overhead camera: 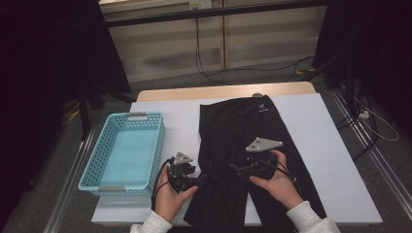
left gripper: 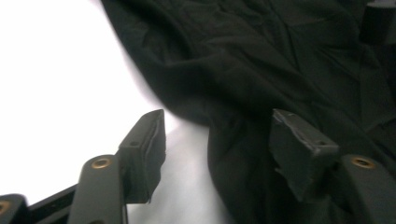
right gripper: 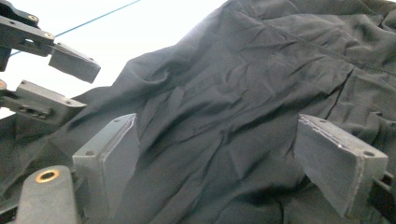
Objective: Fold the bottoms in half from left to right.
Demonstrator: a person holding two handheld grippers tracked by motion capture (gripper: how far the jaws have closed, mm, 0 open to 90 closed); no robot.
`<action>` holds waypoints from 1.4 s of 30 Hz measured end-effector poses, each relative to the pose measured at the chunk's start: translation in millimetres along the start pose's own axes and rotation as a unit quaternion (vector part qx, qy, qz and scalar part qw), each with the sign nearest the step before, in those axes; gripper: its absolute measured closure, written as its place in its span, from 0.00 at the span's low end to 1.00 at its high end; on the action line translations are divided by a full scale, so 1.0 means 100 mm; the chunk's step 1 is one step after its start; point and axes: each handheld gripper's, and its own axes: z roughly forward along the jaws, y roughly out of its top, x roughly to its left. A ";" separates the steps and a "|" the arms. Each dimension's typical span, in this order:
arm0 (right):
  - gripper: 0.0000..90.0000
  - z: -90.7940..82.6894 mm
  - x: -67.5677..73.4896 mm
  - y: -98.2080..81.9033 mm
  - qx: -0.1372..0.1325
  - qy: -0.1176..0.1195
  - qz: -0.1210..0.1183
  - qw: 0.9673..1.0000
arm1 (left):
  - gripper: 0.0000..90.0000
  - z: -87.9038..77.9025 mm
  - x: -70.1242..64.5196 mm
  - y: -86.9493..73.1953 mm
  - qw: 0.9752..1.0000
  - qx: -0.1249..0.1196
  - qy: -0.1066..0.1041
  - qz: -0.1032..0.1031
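A black garment [overhead camera: 243, 126], like a pair of trousers, lies lengthwise on the white table [overhead camera: 330, 160]. My left gripper [overhead camera: 204, 178] sits at the cloth's left edge near the front. In the left gripper view its jaws [left gripper: 219, 135] stand apart, with the edge of the black cloth [left gripper: 261, 60] between them and no pad pressing on it. My right gripper [overhead camera: 233, 170] rests over the middle of the garment, pointing left. Its jaws [right gripper: 224, 154] are wide apart above wrinkled cloth [right gripper: 243, 93]. The left gripper [right gripper: 60, 84] shows open at the upper left of the right gripper view.
A light blue perforated basket [overhead camera: 92, 165] stands empty on the table's left side, close to the left hand. Bare white surface lies to the right of the garment. Cables run over the floor behind the table and at its right.
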 end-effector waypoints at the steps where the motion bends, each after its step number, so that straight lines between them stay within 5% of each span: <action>1: 0.16 0.00 0.00 0.00 -0.001 0.000 -0.001 1.000 | 0.37 0.00 0.01 -0.02 1.000 0.001 -0.001 0.003; 6: 0.16 0.02 0.00 0.01 0.001 -0.006 -0.001 1.000 | 0.37 0.04 -0.01 -0.07 1.000 0.007 -0.001 0.020; 9: 0.16 0.03 -0.01 0.02 0.003 -0.008 0.000 1.000 | 0.54 0.05 -0.04 -0.06 1.000 0.008 -0.009 0.019; 12: 0.18 0.05 -0.02 0.03 -0.007 -0.015 0.003 1.000 | 0.68 0.08 -0.06 -0.04 0.999 0.012 -0.045 0.001; 21: 0.18 0.18 -0.02 0.15 0.006 -0.017 0.003 1.000 | 0.97 0.14 -0.09 -0.02 0.997 0.020 -0.070 -0.013; 32: 0.19 0.37 -0.02 0.28 -0.001 -0.012 0.033 0.999 | 0.99 0.05 -0.18 0.06 0.995 -0.012 -0.095 -0.017; 42: 0.19 0.64 0.05 0.44 0.016 0.005 0.036 0.999 | 0.99 0.02 -0.22 0.09 0.994 -0.024 -0.102 -0.012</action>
